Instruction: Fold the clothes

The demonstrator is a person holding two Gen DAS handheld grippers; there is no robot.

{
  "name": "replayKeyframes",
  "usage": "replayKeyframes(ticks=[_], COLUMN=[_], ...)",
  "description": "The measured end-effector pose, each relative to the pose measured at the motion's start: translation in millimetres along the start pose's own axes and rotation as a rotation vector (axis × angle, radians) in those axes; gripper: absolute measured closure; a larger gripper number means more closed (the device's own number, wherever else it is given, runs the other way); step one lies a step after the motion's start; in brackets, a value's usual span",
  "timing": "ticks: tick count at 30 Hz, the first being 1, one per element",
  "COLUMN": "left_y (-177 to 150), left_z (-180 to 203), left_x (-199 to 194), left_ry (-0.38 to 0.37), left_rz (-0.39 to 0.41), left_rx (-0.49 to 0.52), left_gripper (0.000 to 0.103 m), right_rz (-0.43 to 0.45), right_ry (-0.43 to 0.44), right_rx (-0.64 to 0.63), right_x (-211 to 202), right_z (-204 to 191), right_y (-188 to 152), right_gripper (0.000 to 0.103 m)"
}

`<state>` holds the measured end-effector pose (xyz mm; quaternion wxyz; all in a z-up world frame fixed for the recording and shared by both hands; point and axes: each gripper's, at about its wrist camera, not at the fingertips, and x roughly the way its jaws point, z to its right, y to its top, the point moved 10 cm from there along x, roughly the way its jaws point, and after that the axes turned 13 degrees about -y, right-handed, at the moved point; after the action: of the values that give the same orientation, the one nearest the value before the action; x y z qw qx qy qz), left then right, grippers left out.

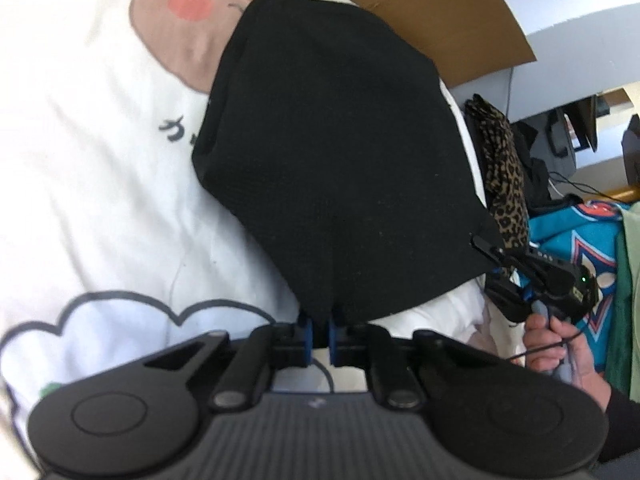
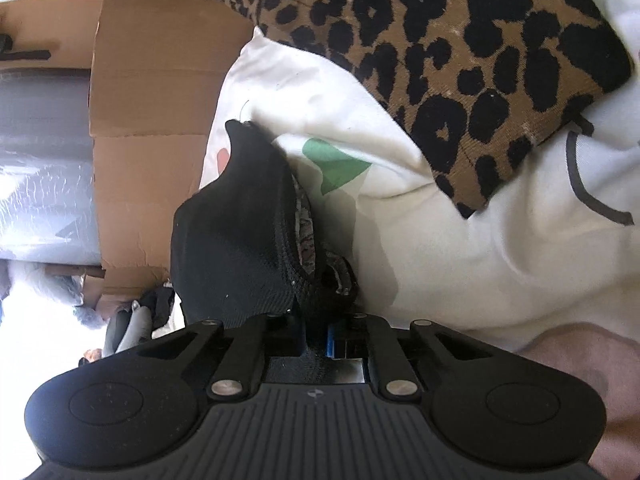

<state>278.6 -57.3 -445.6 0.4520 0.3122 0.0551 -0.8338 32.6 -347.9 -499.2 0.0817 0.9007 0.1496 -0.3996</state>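
Black garment (image 1: 332, 152) pinched by left gripper (image 1: 319, 334) and right gripper (image 2: 318, 338), partly folded, final fold pending.

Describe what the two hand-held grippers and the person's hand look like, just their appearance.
Each hand-held gripper, left and right, is matte black: a ribbed body, two round discs, silver pivot pins and blue finger pads. In the left wrist view, the right one shows a green light, and a thin black cable crosses the hand, which has a dark sleeve.

white printed bedding (image 1: 80, 168) w/ cardboard box (image 2: 152, 128) behind, bright daylight on left.
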Motion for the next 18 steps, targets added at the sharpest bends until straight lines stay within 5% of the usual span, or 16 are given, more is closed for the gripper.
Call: replayKeyframes(ticks=[18], left_y=[-19.0], left_z=[14.3], left_x=[-25.8], left_ry=[0.067], left_rz=[-0.142], left_rx=[0.050], left_gripper=[0.097], right_rz=[-0.110], right_ry=[-0.039], right_rx=[-0.064], right_x=[-15.5], right_z=[-8.8], right_y=[-45.6], right_gripper=[0.097])
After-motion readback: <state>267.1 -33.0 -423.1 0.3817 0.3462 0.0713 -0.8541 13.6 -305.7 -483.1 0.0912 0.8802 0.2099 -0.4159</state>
